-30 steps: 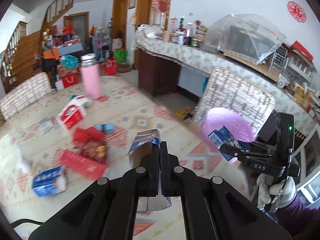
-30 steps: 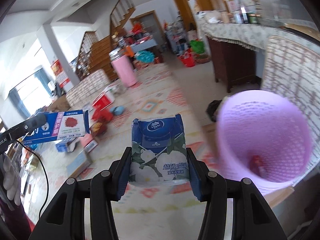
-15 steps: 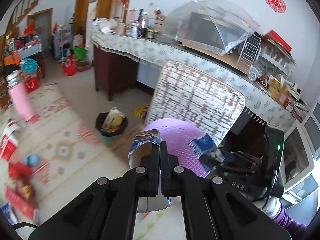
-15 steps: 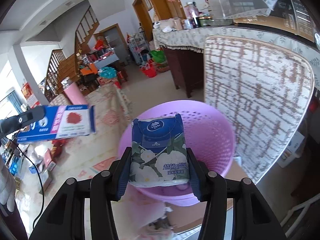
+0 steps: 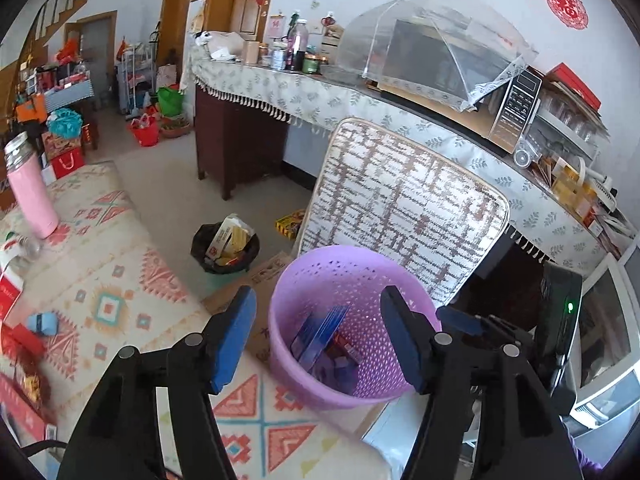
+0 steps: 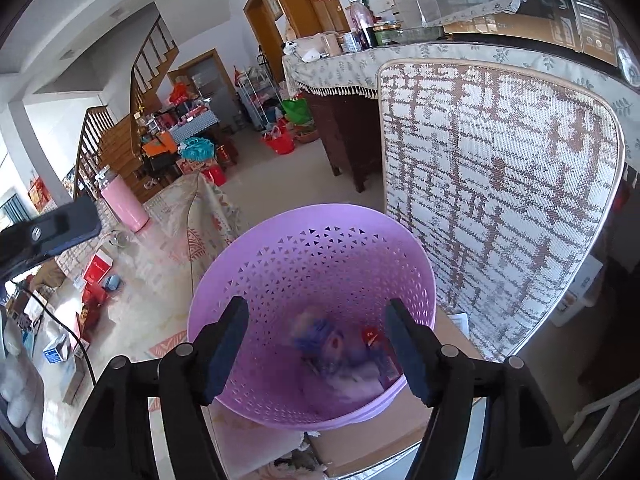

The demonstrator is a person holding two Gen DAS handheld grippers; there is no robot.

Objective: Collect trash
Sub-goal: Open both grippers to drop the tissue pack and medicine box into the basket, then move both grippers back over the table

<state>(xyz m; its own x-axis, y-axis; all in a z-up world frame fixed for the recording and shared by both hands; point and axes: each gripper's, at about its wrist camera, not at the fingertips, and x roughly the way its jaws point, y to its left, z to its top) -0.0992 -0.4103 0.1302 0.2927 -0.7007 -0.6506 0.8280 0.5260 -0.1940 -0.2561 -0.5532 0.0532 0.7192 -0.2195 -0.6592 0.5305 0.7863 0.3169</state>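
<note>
Both grippers are hanging over the purple basket (image 5: 352, 280), which is sitting on a cardboard box (image 6: 400, 432) just beside the edge of the desk (image 5: 120, 288) with its patterned cloth and in front of a woven chair back (image 5: 404, 208). The left gripper (image 5: 318, 336) is spreading its jaws with nothing between them, the blue pads framing the basket's mouth; the right gripper (image 6: 316, 344) is likewise widening its jaws, empty, right above the same opening. Down in the basket the trash is lying loose: a blue carton (image 5: 320, 336) is leaning upright against the wall, beside a small red packet (image 5: 346, 350), and in the right wrist view a blue-and-white packet (image 6: 320, 340) is showing only as a blur near the bottom. On the desk, more trash is waiting well apart from the basket: a red box (image 6: 96, 272) and a small blue scrap (image 5: 42, 322), with a pink flask (image 5: 30, 192) standing upright at the far end.
</note>
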